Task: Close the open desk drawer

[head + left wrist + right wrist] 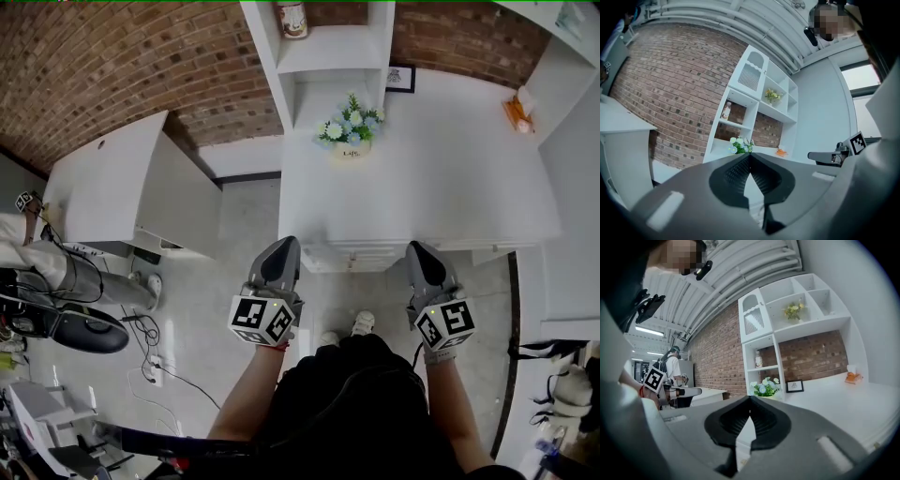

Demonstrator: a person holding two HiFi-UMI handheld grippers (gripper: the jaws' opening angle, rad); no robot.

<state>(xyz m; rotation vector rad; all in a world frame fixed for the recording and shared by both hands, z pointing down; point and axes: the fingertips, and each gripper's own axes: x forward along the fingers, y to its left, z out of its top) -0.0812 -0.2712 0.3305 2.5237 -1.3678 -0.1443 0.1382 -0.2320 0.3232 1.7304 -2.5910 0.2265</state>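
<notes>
Left gripper (284,244) and right gripper (416,247) hang clenched, empty, near drawer (361,256); flowerpot (352,150) label possibly "Life".

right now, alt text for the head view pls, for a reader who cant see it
Seen from above, a person stands at a white desk holding the left gripper and right gripper, both shut and empty, on either side of a drawer that juts from the desk's front. A pot of flowers sits at the desk's back.

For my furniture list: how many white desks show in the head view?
2. One desk lies straight ahead, bearing the flowers; the other desk stands at the left, by the brick wall. Others may be hidden.
</notes>
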